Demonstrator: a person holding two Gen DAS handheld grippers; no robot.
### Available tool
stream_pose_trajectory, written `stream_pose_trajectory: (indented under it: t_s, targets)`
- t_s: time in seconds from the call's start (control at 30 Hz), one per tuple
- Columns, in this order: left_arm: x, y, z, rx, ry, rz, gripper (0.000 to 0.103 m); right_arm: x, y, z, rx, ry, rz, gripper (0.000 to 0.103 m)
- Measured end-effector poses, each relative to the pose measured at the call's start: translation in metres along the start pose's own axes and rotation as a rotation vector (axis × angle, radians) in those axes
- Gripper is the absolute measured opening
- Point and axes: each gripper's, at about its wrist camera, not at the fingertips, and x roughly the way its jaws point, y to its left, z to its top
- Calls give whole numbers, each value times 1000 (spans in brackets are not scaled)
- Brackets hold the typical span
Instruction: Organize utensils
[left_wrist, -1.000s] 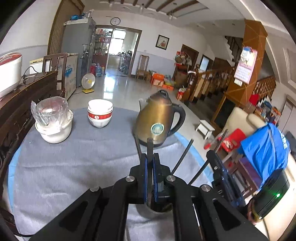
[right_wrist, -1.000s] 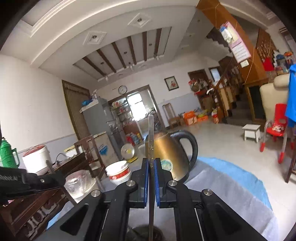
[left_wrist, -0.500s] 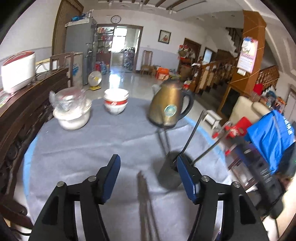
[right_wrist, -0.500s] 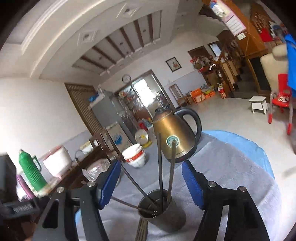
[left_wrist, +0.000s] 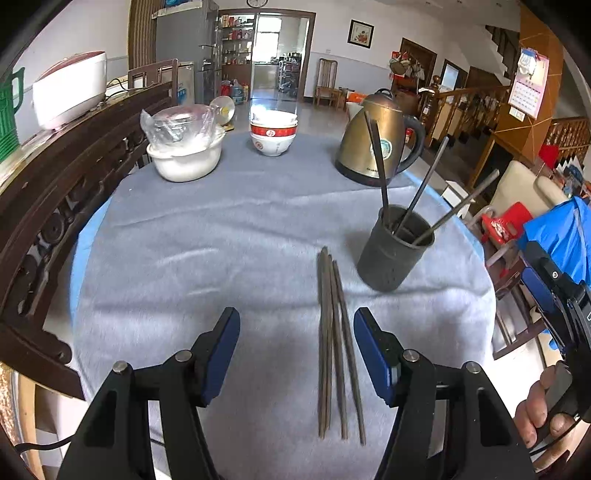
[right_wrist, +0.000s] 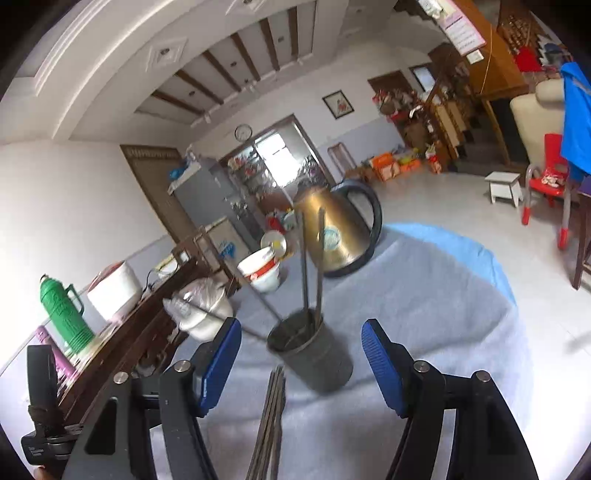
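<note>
A dark grey cup (left_wrist: 393, 251) stands on the grey cloth, right of centre, with several chopsticks (left_wrist: 380, 168) leaning in it. It also shows in the right wrist view (right_wrist: 314, 356). Three chopsticks (left_wrist: 334, 350) lie flat on the cloth left of the cup, and show in the right wrist view (right_wrist: 271, 417) too. My left gripper (left_wrist: 295, 354) is open and empty, low over the near end of the loose chopsticks. My right gripper (right_wrist: 301, 363) is open and empty, just before the cup; it shows at the right edge of the left wrist view (left_wrist: 554, 306).
A brass kettle (left_wrist: 376, 146) stands at the back right of the round table. Stacked red-and-white bowls (left_wrist: 273, 134) and a white bowl with a plastic bag (left_wrist: 184, 151) stand at the back. A dark wooden rail (left_wrist: 55, 177) runs along the left.
Both grippers were shut on chopsticks over the cup, then opened and pulled back. The released chopsticks now stand in the cup. The left wrist view now looks down on the loose chopsticks.
</note>
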Motion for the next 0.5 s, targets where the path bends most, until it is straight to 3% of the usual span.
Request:
stream_pose_trajectory:
  t_s: [0.5]
  targets:
    - [-47, 6, -28, 44, -49, 88, 68, -24, 38, -25, -77, 50, 51, 72]
